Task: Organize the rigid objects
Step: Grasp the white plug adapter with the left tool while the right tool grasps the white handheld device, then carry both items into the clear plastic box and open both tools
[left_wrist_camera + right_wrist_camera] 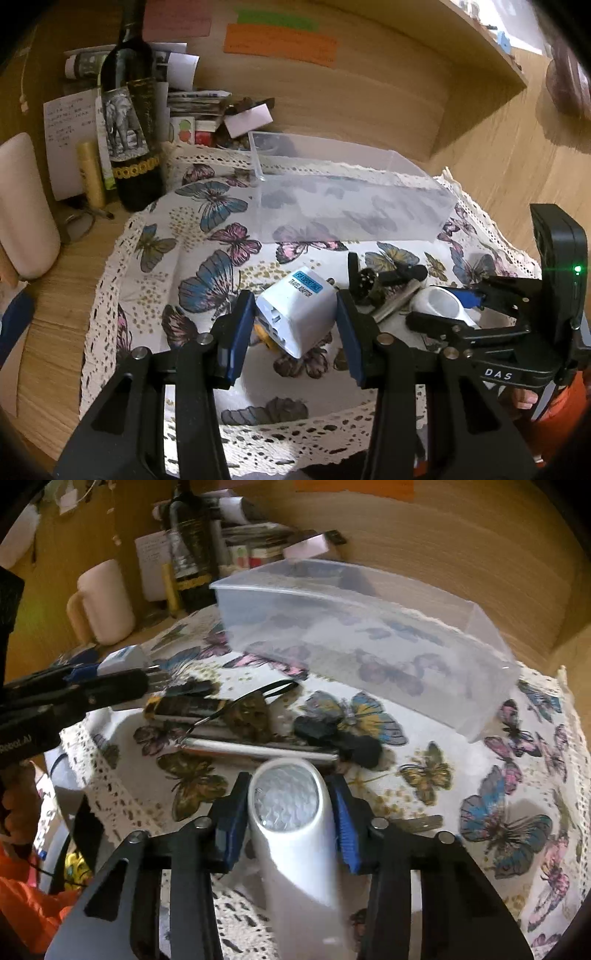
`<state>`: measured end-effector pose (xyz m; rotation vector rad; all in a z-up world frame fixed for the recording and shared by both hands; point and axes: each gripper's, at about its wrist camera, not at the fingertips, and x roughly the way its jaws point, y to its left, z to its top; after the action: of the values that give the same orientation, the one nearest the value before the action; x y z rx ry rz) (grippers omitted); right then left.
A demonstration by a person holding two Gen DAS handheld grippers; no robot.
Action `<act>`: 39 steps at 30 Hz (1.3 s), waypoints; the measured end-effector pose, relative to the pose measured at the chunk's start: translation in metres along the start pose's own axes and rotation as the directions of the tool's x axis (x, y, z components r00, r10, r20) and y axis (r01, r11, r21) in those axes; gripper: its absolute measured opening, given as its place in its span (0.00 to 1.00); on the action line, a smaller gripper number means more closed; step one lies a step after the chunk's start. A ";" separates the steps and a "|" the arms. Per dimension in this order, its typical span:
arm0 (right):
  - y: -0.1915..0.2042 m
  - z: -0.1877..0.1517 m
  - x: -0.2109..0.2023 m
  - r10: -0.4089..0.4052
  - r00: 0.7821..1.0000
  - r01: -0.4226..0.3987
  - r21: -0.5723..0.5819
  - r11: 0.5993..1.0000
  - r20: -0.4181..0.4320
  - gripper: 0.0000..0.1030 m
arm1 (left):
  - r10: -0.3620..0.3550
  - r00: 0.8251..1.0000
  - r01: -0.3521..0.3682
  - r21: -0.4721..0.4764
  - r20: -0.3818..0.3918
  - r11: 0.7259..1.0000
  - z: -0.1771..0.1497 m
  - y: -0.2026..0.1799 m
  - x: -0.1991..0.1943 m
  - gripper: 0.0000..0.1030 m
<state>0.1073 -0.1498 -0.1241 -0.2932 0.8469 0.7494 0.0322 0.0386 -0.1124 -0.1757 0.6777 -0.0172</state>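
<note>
Rigid objects are mostly unsorted: my left gripper (295, 325) clamps the white travel adapter (299, 314) and my right gripper (288, 812) clamps the white flashlight (291, 812), both above the butterfly cloth (207, 221). I judge sorting barely begun, since the clear bin (369, 627) looks empty and a metal tube (258, 749) and black bits (332, 734) lie loose.

The white flashlight (295, 834) runs out past the bottom edge of the right wrist view, so its tail end is unseen, and its lower body is blurred. On the travel adapter (299, 314) the blue label's top line is too small to read, and the left hand-held gripper (295, 325) covers both its flanks. The wine bottle (129, 122) loses its neck at the top edge. The handwriting on the note (68, 129) is illegible. The clear plastic box (343, 192) smears the cloth pattern behind it.
</note>
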 end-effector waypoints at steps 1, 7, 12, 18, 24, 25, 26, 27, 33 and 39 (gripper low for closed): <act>-0.002 0.000 -0.002 -0.013 1.000 0.013 0.006 1.000 0.009 0.37 | -0.002 1.000 0.002 0.001 0.003 1.000 0.001 0.000 0.000 0.43; -0.020 0.006 -0.029 -0.084 0.991 0.079 0.057 0.995 0.099 0.37 | -0.013 0.999 0.012 0.029 0.036 1.000 0.015 -0.007 -0.004 0.43; -0.042 0.017 -0.065 -0.156 0.964 0.131 0.127 0.983 0.216 0.37 | -0.023 0.996 0.019 0.054 0.081 0.998 0.030 -0.017 -0.010 0.43; -0.063 0.013 -0.098 -0.226 0.914 0.148 0.241 0.959 0.337 0.37 | -0.040 0.993 0.032 0.072 0.115 0.997 0.039 -0.027 -0.016 0.43; -0.063 -0.008 -0.097 -0.288 0.898 0.203 0.268 0.942 0.332 0.37 | -0.048 0.994 0.041 0.070 0.095 0.997 0.038 -0.032 -0.009 0.43; -0.063 -0.009 -0.100 -0.284 0.898 0.199 0.266 0.943 0.336 0.37 | -0.046 0.995 0.039 0.070 0.092 0.997 0.038 -0.032 -0.008 0.43; -0.063 -0.009 -0.102 -0.270 0.901 0.185 0.261 0.948 0.340 0.37 | -0.044 0.995 0.038 0.069 0.090 0.997 0.038 -0.032 -0.008 0.43; -0.063 -0.010 -0.103 -0.270 0.900 0.186 0.258 0.948 0.342 0.37 | -0.045 0.995 0.038 0.068 0.089 0.997 0.038 -0.032 -0.008 0.43; -0.064 -0.017 -0.096 -0.243 0.923 0.173 0.240 0.955 0.299 0.37 | -0.043 0.994 0.036 0.066 0.100 0.997 0.039 -0.032 -0.009 0.43; -0.072 -0.015 -0.092 -0.200 0.939 0.128 0.257 0.958 0.278 0.36 | -0.036 0.993 0.028 0.074 0.108 0.997 0.043 -0.032 -0.010 0.43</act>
<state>0.1096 -0.2529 -0.0671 -0.0332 0.6035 0.5124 0.0531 0.0148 -0.0679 -0.1167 0.5640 -0.0620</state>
